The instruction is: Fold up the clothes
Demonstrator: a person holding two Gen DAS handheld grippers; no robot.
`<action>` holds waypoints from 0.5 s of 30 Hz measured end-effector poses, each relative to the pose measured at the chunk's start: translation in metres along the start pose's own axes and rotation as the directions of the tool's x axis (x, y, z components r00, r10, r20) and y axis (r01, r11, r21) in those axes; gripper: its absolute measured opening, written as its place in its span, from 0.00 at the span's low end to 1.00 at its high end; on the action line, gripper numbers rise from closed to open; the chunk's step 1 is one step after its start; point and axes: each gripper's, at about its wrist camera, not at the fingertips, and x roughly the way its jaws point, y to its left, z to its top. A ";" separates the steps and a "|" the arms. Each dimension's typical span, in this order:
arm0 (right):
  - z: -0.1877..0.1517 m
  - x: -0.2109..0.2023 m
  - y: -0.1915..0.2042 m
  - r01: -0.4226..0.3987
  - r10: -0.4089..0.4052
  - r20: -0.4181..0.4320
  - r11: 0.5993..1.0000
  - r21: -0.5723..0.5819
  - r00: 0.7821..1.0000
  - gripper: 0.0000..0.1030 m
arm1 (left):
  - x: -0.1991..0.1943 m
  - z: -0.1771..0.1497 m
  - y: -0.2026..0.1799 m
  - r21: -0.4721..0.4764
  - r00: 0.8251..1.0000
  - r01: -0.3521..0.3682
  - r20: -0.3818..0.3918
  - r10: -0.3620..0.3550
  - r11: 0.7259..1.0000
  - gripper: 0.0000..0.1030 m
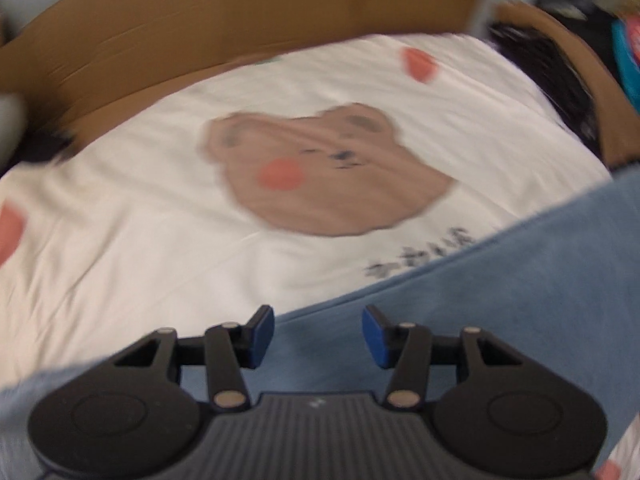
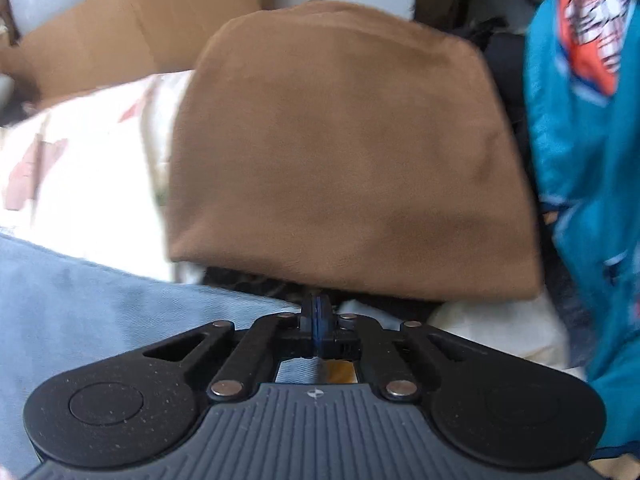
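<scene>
A light blue garment point(image 1: 520, 300) lies across the lower right of the left wrist view, on a white cloth with a brown bear print point(image 1: 160, 220). My left gripper point(image 1: 318, 330) is open just above the blue garment's edge, with nothing between its blue pads. In the right wrist view a folded brown garment point(image 2: 352, 152) fills the middle. My right gripper point(image 2: 317, 310) is shut, its tips at the brown garment's near edge; no cloth shows between the pads. The blue garment point(image 2: 100, 300) lies under its left side.
A cardboard box point(image 1: 240, 12) stands along the far side, and shows again as cardboard point(image 2: 120, 36) at the upper left. A teal and orange garment point(image 2: 580, 160) hangs at the right. Dark fabric point(image 1: 560, 80) lies beside a brown strip point(image 1: 612, 112).
</scene>
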 end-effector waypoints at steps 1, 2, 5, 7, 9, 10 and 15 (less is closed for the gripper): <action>0.001 0.000 -0.004 0.018 -0.018 0.001 1.000 0.018 1.000 0.00 | 0.003 0.004 -0.009 0.041 1.000 0.018 0.000 -0.018 0.999 0.50; 0.002 0.000 -0.009 0.020 -0.020 -0.005 0.999 0.045 1.000 0.00 | 0.006 0.008 -0.018 0.081 0.999 0.038 0.000 -0.038 0.996 0.50; 0.003 -0.004 -0.015 -0.005 0.005 -0.007 0.998 0.065 1.000 0.00 | 0.013 0.020 -0.045 0.191 0.995 0.096 0.002 -0.098 0.977 0.50; 0.004 -0.008 -0.016 -0.043 0.043 0.005 0.996 0.074 0.999 0.00 | 0.020 0.026 -0.059 0.240 0.992 0.126 -0.007 -0.129 0.962 0.50; 0.006 -0.012 -0.014 -0.090 0.089 0.017 0.994 0.064 0.996 0.03 | 0.027 0.032 -0.072 0.280 0.987 0.156 -0.021 -0.157 0.947 0.49; 0.008 -0.013 -0.012 -0.110 0.109 0.018 0.993 0.051 0.994 0.04 | 0.030 0.035 -0.077 0.291 0.986 0.167 -0.027 -0.167 0.942 0.49; 0.014 -0.006 0.005 -0.170 0.168 -0.034 0.984 -0.046 0.985 0.32 | 0.043 0.047 -0.096 0.340 0.976 0.217 -0.047 -0.213 0.915 0.45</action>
